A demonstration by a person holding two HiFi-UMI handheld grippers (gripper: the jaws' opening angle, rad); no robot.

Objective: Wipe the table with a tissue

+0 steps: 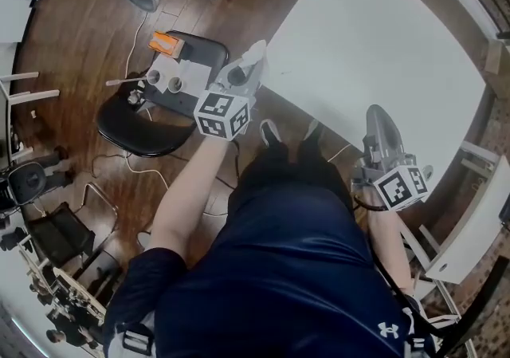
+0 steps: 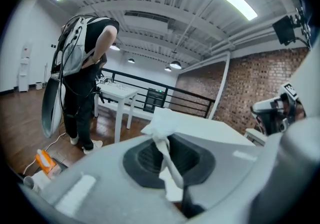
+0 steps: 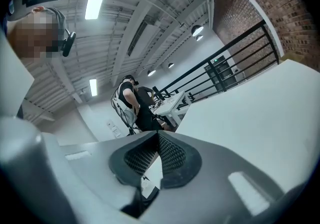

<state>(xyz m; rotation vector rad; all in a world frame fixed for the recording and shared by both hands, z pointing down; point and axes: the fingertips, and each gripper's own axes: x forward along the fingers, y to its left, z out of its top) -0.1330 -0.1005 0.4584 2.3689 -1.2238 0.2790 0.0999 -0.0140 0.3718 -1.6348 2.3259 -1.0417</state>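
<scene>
The white table stretches ahead of me to the upper right. My left gripper hovers just off the table's left corner, shut on a crumpled white tissue. In the left gripper view the tissue sticks up from between the closed jaws, with the table beyond it. My right gripper is held over the table's near edge, shut with nothing in it. The right gripper view shows its pads pressed together and the tabletop to the right.
A black chair stands left of the table and carries an orange pack and a white tray. Cables lie on the wooden floor. A person stands further back. A second white table is at the right.
</scene>
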